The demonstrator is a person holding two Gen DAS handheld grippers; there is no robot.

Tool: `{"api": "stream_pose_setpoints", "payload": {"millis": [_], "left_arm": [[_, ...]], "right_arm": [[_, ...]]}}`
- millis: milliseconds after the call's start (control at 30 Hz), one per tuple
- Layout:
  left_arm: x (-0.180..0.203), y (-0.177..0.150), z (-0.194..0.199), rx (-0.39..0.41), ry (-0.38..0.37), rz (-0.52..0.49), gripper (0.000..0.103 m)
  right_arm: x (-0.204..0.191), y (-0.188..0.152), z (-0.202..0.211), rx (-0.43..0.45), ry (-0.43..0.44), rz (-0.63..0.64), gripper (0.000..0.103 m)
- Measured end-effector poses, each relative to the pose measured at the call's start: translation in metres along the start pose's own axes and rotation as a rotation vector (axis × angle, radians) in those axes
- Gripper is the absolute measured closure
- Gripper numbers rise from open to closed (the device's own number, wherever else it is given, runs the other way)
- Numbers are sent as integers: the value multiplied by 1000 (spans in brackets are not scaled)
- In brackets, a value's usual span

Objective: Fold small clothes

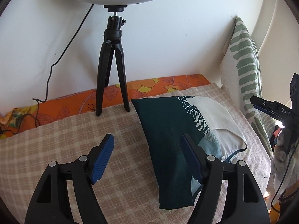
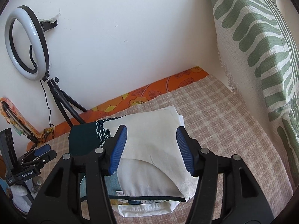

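Note:
A folded small garment (image 1: 164, 130), dark teal on one side and white on the other with a patterned band between, lies flat on the checked blanket (image 1: 56, 140). My left gripper (image 1: 147, 140) hovers open over the garment's left edge; its right pad (image 1: 190, 158) is above the teal cloth and its left pad above the bare blanket. In the right wrist view my right gripper (image 2: 151, 130) stands open over the garment's white half (image 2: 149, 155), nothing pinched. Each gripper also shows at the edge of the other's view: the right gripper (image 1: 271, 110) and the left gripper (image 2: 43, 149).
A ring light on a black tripod (image 1: 112, 74) stands at the blanket's far edge by the white wall, its cable trailing left. An orange floral sheet (image 1: 149, 87) runs along the wall. A green-and-white striped pillow (image 2: 261, 56) leans at the right.

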State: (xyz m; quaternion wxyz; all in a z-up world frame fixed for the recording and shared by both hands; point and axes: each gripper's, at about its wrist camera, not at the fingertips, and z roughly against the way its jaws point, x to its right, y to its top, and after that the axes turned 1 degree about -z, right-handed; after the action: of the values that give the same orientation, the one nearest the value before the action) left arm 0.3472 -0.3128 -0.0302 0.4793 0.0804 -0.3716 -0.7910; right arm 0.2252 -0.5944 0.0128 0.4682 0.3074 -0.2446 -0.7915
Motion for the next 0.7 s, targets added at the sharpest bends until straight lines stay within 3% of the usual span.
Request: {"api": "stream_pose_setpoints", "payload": {"millis": [33,100,167,400,533,700], "left_arm": [[0,-2,7,5,-1,1,30],[-1,-6,24,19,7,-2,30],[-2,-10,42,36,10,-6,30],[-5,-29,108,111,25,-8,30],[-8,-42,143,148,19,1,30],[-8,-64,186,205,43,-20,26]], "right_arm": [[-5,-1,7,6,-7,8,43],[-16,-4,21,28,-27,31,27],[-28,-7,37,56,-48,51,21],[-71,-21,84,86,-114,111,20],[-96,-36,111,126,-134,137,8],[-123,-62,142,182,-165,173,8]]}}
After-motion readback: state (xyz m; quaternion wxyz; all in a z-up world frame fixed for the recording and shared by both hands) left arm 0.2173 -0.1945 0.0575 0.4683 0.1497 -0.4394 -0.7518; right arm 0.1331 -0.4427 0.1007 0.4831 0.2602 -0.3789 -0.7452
